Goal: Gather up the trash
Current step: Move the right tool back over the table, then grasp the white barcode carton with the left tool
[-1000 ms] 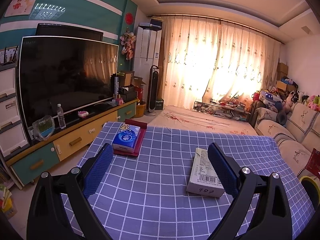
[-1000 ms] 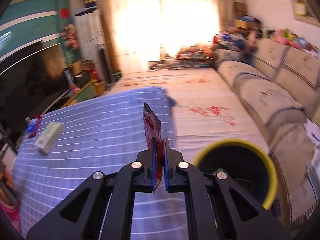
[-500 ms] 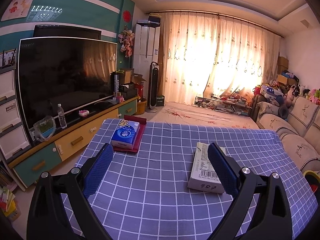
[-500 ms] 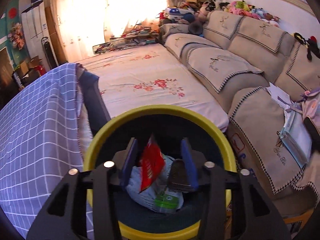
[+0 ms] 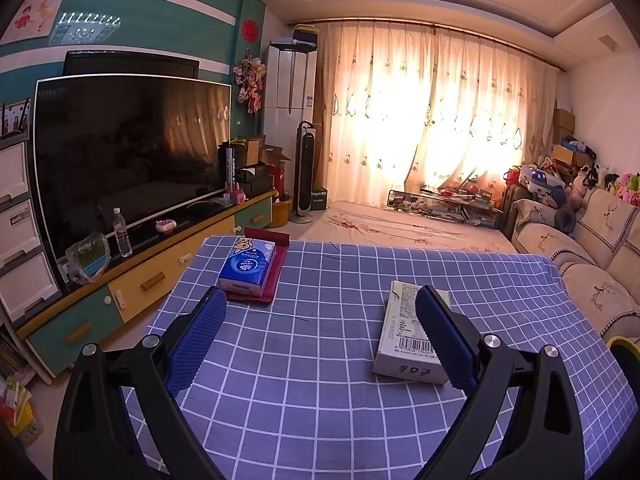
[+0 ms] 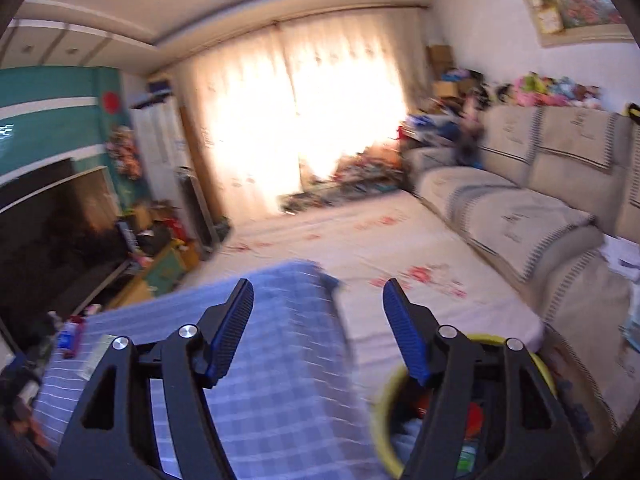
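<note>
My left gripper (image 5: 320,312) hangs open over the blue checked table (image 5: 320,380), nothing between its fingers. A white carton with a barcode (image 5: 408,340) lies on the cloth just behind its right finger. My right gripper (image 6: 318,304) stands above the table's right end, its jaws opening and empty. Below its right finger is the yellow-rimmed trash bin (image 6: 384,412), with a red wrapper (image 6: 474,416) and other scraps inside. In the left wrist view the bin's rim (image 5: 624,346) shows at the right edge. The right wrist view is blurred.
A blue tissue pack (image 5: 248,266) rests on a red tray (image 5: 276,276) at the table's far left. A TV (image 5: 132,148) on a low cabinet (image 5: 132,284) lines the left wall. A beige sofa (image 6: 540,216) runs along the right. A floral floor mat (image 5: 400,228) lies beyond the table.
The right gripper carried the red wrapper to the bin, opened and let it drop in, then rose and swung back toward the table. The left gripper stayed open and nearly still.
</note>
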{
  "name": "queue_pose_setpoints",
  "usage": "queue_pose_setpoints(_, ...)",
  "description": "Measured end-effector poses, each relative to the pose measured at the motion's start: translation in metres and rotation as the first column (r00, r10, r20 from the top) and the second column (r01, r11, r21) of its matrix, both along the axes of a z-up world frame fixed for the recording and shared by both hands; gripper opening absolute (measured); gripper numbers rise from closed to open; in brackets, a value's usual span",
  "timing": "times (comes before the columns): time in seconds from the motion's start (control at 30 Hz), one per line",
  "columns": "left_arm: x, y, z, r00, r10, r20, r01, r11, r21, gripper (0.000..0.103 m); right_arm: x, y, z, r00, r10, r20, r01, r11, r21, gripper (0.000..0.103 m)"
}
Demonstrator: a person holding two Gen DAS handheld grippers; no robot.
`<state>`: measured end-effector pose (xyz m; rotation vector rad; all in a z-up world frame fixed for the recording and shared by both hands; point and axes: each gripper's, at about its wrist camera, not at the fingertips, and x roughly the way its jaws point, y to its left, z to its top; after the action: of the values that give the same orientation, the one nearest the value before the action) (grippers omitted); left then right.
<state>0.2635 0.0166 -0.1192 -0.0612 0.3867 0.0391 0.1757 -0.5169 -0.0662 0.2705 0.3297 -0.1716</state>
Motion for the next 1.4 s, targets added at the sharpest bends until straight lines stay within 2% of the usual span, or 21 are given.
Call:
queue_pose_setpoints(0.1, 0.0, 0.0, -0.001, 1.0, -0.005, 0.0, 0.005, 1.0, 0.006, 0.094, 0.029, 0.045, 0.008, 0.991, 0.13, 0.024, -0.13, 0.991, -0.009, 0.065)
queue_pose_setpoints(0.2, 0.002, -0.004, -0.003, 1.0, -0.012, -0.01, 0.013, 1.0, 0.015, 0.094, 0.051, 0.085, 0.002, 0.97, 0.242, 0.016, -0.241, 0.97, -0.031, 0.065)
queue_pose_setpoints(0.37, 0.012, -0.015, -0.013, 0.996, -0.062, -0.071, 0.065, 0.997, 0.034, 0.097, 0.07, 0.118, -0.025, 0.937, 0.339, -0.079, -0.342, 0.939, -0.028, 0.065)
queue_pose_setpoints(0.43, 0.018, -0.024, -0.016, 0.992, -0.077, -0.099, 0.083, 0.995, 0.048, 0.097, 0.072, 0.124, -0.029, 0.935, 0.341, -0.101, -0.346, 0.938, -0.033, 0.065)
queue_pose_setpoints(0.6, 0.04, -0.053, -0.02, 0.979, -0.108, -0.175, 0.131, 0.984, 0.124, 0.098, 0.07, 0.119, -0.028, 0.938, 0.336, -0.089, -0.337, 0.941, 0.0, 0.066)
queue_pose_setpoints(0.77, 0.079, -0.068, -0.03, 0.957, -0.13, -0.261, 0.163, 0.981, 0.108, 0.098, 0.071, 0.126, -0.029, 0.936, 0.339, -0.091, -0.34, 0.941, 0.009, 0.067)
queue_pose_setpoints(0.87, 0.102, -0.078, -0.037, 0.934, -0.161, -0.319, 0.195, 0.978, 0.076, 0.098, 0.073, 0.123, -0.029, 0.937, 0.338, -0.093, -0.338, 0.941, 0.02, 0.067)
queue_pose_setpoints(1.03, 0.124, -0.093, -0.048, 0.911, -0.174, -0.373, 0.218, 0.973, 0.077, 0.098, 0.076, 0.123, -0.031, 0.936, 0.337, -0.105, -0.335, 0.941, 0.036, 0.067)
queue_pose_setpoints(1.4, 0.143, -0.094, -0.068, 0.874, -0.156, -0.461, 0.206, 0.977, 0.061, 0.098, 0.078, 0.121, -0.034, 0.931, 0.344, -0.125, -0.342, 0.939, 0.038, 0.068)
